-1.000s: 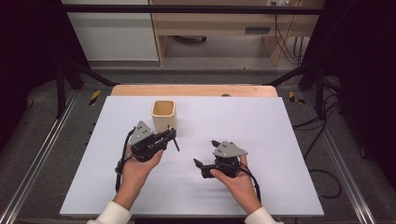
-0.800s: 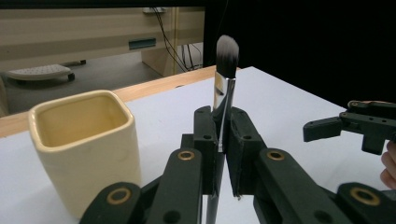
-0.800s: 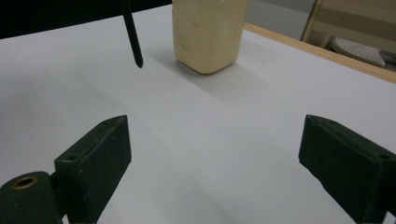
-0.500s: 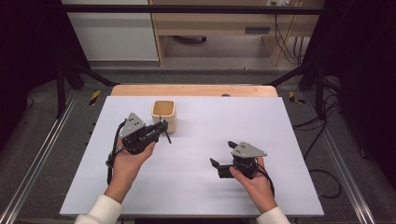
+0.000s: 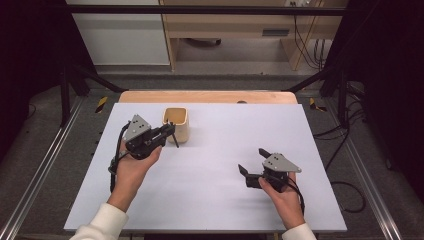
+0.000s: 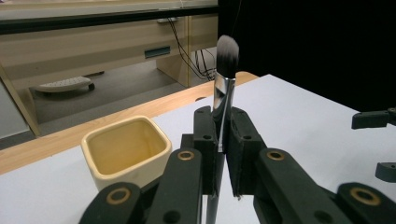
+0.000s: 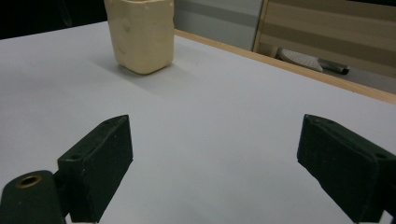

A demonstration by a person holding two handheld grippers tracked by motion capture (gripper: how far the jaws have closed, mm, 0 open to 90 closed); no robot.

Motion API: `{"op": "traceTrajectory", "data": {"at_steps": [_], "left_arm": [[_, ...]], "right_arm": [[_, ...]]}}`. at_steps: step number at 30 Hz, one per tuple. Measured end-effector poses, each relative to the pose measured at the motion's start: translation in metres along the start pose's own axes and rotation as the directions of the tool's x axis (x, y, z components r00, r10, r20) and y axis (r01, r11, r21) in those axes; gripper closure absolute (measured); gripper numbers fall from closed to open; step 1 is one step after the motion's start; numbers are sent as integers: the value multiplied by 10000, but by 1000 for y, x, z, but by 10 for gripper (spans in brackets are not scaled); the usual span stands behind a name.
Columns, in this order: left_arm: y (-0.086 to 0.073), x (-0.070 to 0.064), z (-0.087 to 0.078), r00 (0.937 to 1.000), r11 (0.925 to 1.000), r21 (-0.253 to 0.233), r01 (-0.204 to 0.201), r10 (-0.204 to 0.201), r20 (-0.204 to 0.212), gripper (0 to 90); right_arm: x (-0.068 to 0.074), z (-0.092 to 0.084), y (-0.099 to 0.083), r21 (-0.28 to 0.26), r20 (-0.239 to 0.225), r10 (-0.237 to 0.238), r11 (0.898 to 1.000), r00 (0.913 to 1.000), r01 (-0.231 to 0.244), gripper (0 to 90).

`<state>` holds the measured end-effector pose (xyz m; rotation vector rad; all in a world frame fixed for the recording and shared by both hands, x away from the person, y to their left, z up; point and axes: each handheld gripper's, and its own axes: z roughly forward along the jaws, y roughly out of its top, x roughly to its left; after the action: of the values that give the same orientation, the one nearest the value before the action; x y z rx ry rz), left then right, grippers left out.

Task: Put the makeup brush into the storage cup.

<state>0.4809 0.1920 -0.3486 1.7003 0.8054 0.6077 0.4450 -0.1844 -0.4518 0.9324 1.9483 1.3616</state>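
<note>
Brush clamped in the left tool (image 5: 169, 134), beside the cup and not yet inside.

Makeup brush (image 6: 225, 79) is grasped by its handle between the jaws of the left tool, bristles pointing up, just beside the cream cup (image 5: 176, 124) that stands near the far edge of the counter (image 5: 325, 150). The pick-up looks done; what is left, I judge, is to bring the brush over the cup opening and let it go. The right tool (image 5: 252, 167) is released, jaws wide apart and holding nothing, near the right side of the counter. Compared with one second ago, the left hand has gone toward the cup and a little higher, and the right hand has moved away to the right.
</note>
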Motion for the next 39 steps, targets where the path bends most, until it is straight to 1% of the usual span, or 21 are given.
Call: {"op": "traceTrajectory", "data": {"at_steps": [3,5,6,8,10,11,17,19,21,23,30,35,36,39], "left_arm": [[4,2,0,10000,10000,-39,-57,57,-27,832],[7,3,0,9999,9999,-44,-134,134,-56,832],[8,4,0,9999,9999,-53,-141,140,-69,832],[10,5,0,9998,9998,-72,-163,162,-80,832],[12,6,0,9998,9998,-90,-180,179,-101,832],[13,7,0,9998,9998,-89,-198,197,-101,832],[20,8,-1,9995,9995,-137,-280,278,-168,832],[22,9,-1,9995,9996,-170,-247,244,-181,832],[23,10,-2,9997,9997,-209,-160,157,-180,832],[25,13,-2,9995,9997,-168,-183,179,-254,832],[30,19,-3,9993,9997,-222,-104,96,-359,832],[36,22,-4,9991,9996,-246,-163,153,-402,832],[37,23,-4,9990,9996,-229,-176,167,-413,832],[39,24,-4,9989,9995,-225,-199,189,-439,832]], "right_arm": [[-3,-2,-1,-18,136,-4,10000,9999,4,103],[-6,-4,-1,-37,215,156,9999,9996,-155,96],[-6,-4,-1,-37,215,156,9999,9996,-155,96],[-9,-6,-2,-10,185,380,9993,9991,-379,71],[-11,-7,-2,-6,166,431,9991,9989,-431,64],[-13,-8,-3,29,213,544,9985,9983,-544,62],[-16,-13,-7,80,242,613,9981,9978,-615,63],[-17,-15,-8,26,331,513,9987,9981,-514,69],[-18,-16,-10,-159,452,487,9987,9978,-480,73],[-20,-19,-13,-194,500,471,9987,9976,-462,79],[-24,-24,-17,-306,492,495,9984,9976,-480,79],[-24,-26,-19,-259,416,523,9983,9978,-513,81],[-26,-27,-20,-239,387,466,9987,9982,-457,83],[-28,-29,-22,-298,432,464,9985,9980,-451,83]]}}
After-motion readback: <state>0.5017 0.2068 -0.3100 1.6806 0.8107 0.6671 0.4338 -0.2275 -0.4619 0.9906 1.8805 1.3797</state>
